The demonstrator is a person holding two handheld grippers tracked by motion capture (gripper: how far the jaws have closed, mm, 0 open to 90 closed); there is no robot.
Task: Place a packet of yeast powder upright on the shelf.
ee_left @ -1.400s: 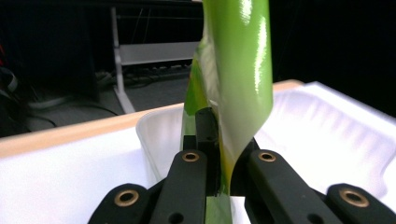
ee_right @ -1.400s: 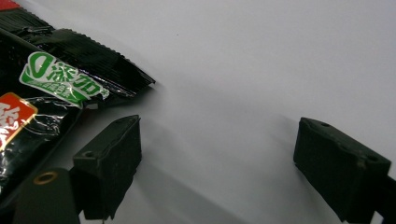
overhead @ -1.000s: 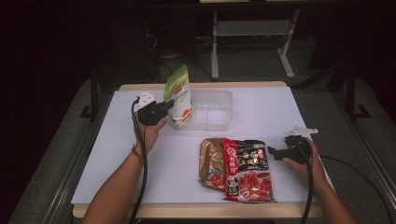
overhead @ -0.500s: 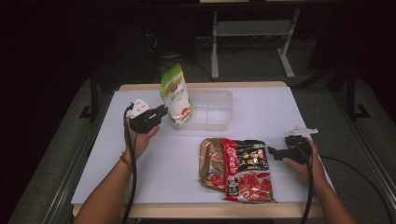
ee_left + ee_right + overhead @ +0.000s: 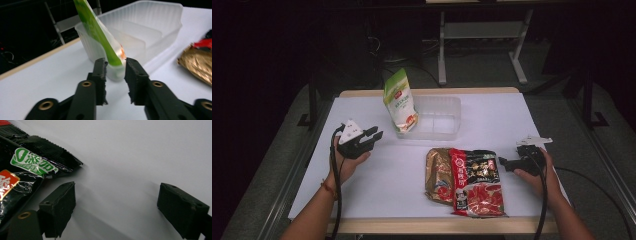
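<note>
A green and white pouch (image 5: 399,101) stands tilted in the left end of a clear plastic tub (image 5: 447,119). My left gripper (image 5: 376,135) hovers to the left of the tub, apart from the pouch. Its jaws have just been opening and nothing is between them. In the left gripper view the pouch (image 5: 99,37) and the tub (image 5: 152,30) lie beyond my left gripper (image 5: 115,68). My right gripper (image 5: 503,163) rests open on the table beside a black and red packet (image 5: 477,182). In the right gripper view my right gripper (image 5: 116,202) stands wide, with the packet (image 5: 30,162) at the left.
A gold packet (image 5: 438,175) lies partly under the black and red one. The white table top (image 5: 402,170) ends at a wooden front edge. A metal frame (image 5: 482,35) stands on the dark floor behind the table.
My left gripper has let go of the pouch, opened, and drawn back to the left and toward the person. The pouch stays leaning in the tub. The right gripper has kept still.
</note>
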